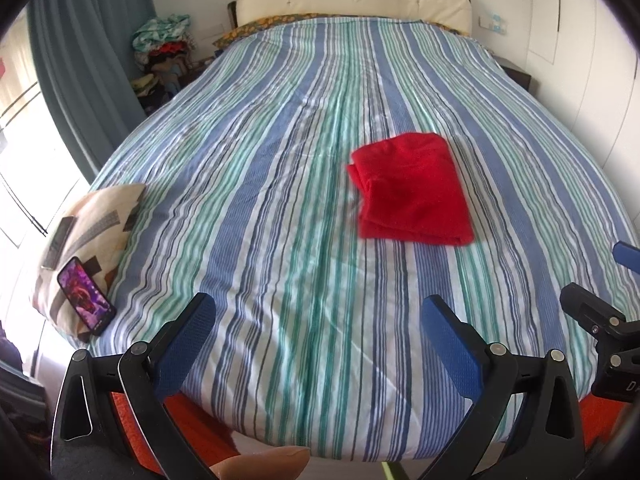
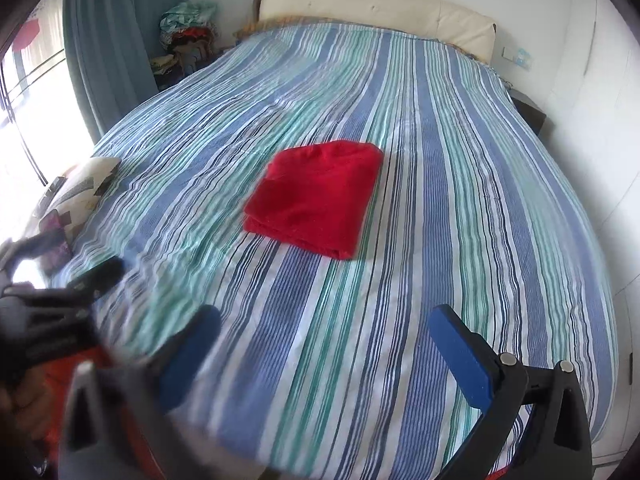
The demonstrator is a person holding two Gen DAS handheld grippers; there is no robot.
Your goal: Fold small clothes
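Observation:
A red garment (image 1: 412,188) lies folded into a neat rectangle on the striped bedspread (image 1: 260,168), right of the bed's middle. It shows in the right wrist view too, the red garment (image 2: 316,198) near the centre. My left gripper (image 1: 320,320) hangs open over the bed's near edge, well short of the garment, nothing between its blue pads. My right gripper (image 2: 326,332) is open as well, empty, and also short of the garment; its left finger is blurred. Part of the right gripper's body (image 1: 600,328) shows at the right edge of the left wrist view.
A patterned pillow (image 1: 88,236) sits at the bed's near left corner with a lit phone (image 1: 86,300) leaning on it. A pile of clothes (image 1: 164,56) stands by the far left of the bed, next to a teal curtain (image 1: 80,48). A cream headboard (image 1: 352,0) is at the far end.

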